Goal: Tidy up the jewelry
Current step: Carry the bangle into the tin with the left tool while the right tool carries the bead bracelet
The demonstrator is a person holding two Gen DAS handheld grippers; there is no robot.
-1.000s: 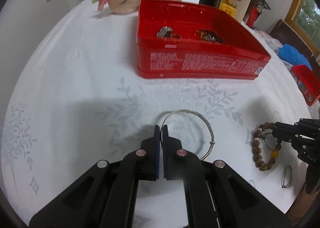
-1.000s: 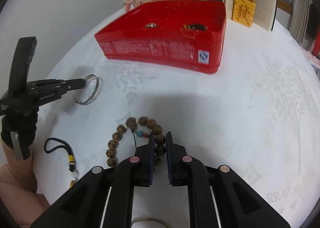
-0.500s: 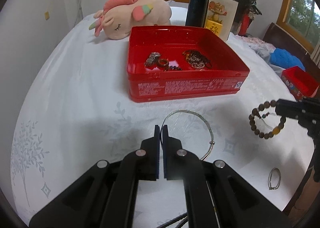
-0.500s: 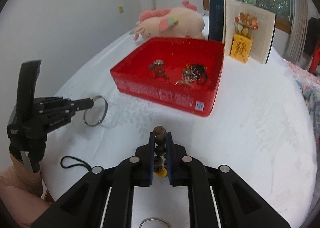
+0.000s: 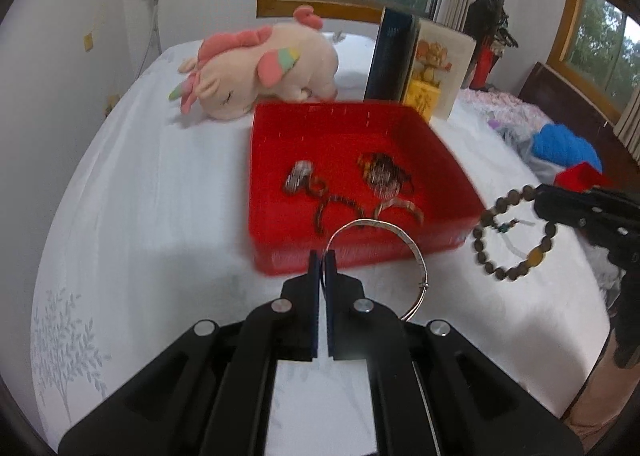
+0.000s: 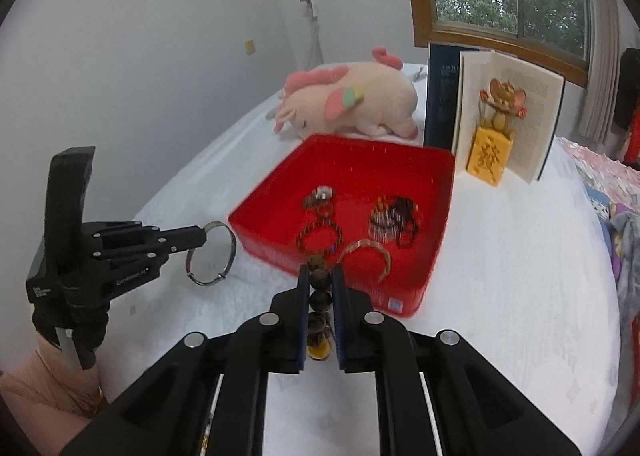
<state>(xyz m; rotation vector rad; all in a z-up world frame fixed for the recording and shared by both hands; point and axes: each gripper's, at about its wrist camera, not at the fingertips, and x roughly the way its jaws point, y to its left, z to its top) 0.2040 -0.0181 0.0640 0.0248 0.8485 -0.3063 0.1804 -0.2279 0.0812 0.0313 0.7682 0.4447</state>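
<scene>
My left gripper [image 5: 322, 256] is shut on a thin silver bangle [image 5: 404, 242], which hangs in the air just in front of the red tin box [image 5: 360, 256]. In the right wrist view the same bangle [image 6: 211, 254] hangs from the left gripper [image 6: 202, 236], left of the red tin box [image 6: 400, 296]. My right gripper [image 6: 321, 274] is shut on a wooden bead bracelet [image 6: 320, 296], held edge-on above the box's near wall. From the left wrist view that bead bracelet [image 5: 514, 234] dangles from the right gripper [image 5: 538, 199] to the right of the box. Several pieces of jewelry lie inside the box.
A pink plush toy [image 5: 260, 67] lies behind the box, with an upright open book [image 5: 420, 63] and a yellow figurine [image 6: 490, 151] to its right. A white patterned cloth [image 5: 140, 195] covers the round table. A blue bundle [image 5: 564, 143] sits at the far right.
Both grippers have lifted off the table, carrying the bangle and the bead bracelet up. The view has risen, so the inside of the red box now shows.
</scene>
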